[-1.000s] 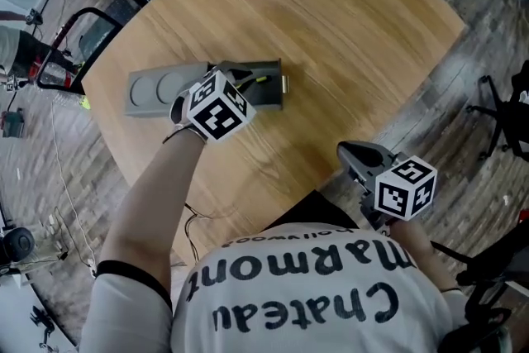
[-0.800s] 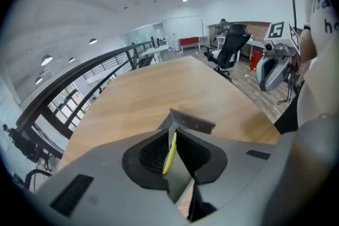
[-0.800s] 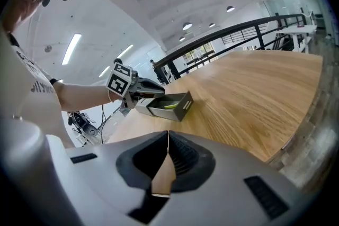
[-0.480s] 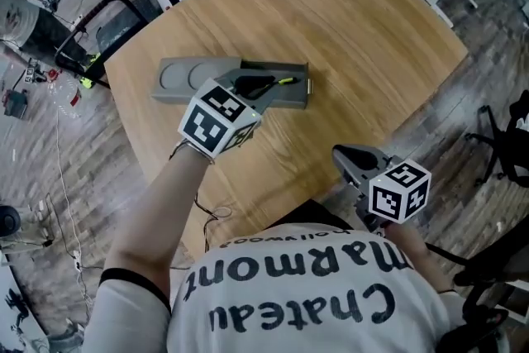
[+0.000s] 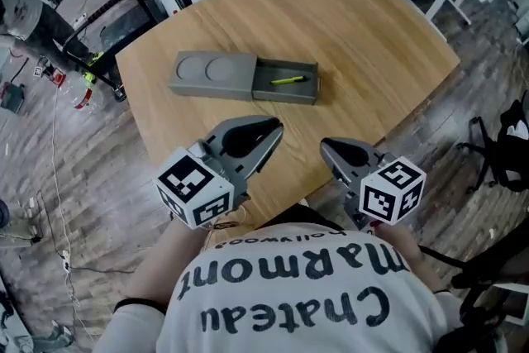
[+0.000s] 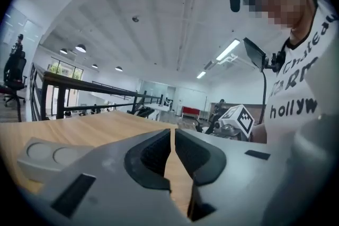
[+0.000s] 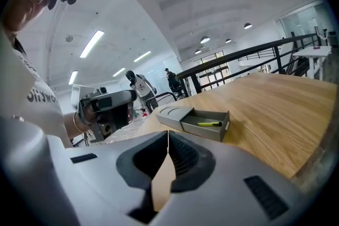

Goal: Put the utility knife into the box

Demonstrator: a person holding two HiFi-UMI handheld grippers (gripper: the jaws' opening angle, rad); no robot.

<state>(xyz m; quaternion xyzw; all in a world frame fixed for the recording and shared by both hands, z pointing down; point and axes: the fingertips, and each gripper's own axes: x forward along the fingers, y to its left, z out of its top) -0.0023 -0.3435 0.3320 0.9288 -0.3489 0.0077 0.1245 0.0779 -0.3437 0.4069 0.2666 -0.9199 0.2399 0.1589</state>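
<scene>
The utility knife [image 5: 287,80] lies in the open tray of the box [image 5: 212,75], toward 12 o'clock from both claws, on the bench [image 5: 372,37]. L claw [image 5: 275,129] and R claw [image 5: 326,145] have jaws pressed together w/ nothing between, and both hover near the bench's 6 o'clock edge. The knife looks slim, light and stiff, prob. slick plastic. If re-gripped, pinch it mid-body across the narrow width.

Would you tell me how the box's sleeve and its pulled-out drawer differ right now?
The sleeve has a closed top with two round recesses; the drawer is open on top. The drawer holds the utility knife; the sleeve's inside is hidden. Both are grey and rest on the table.
</scene>
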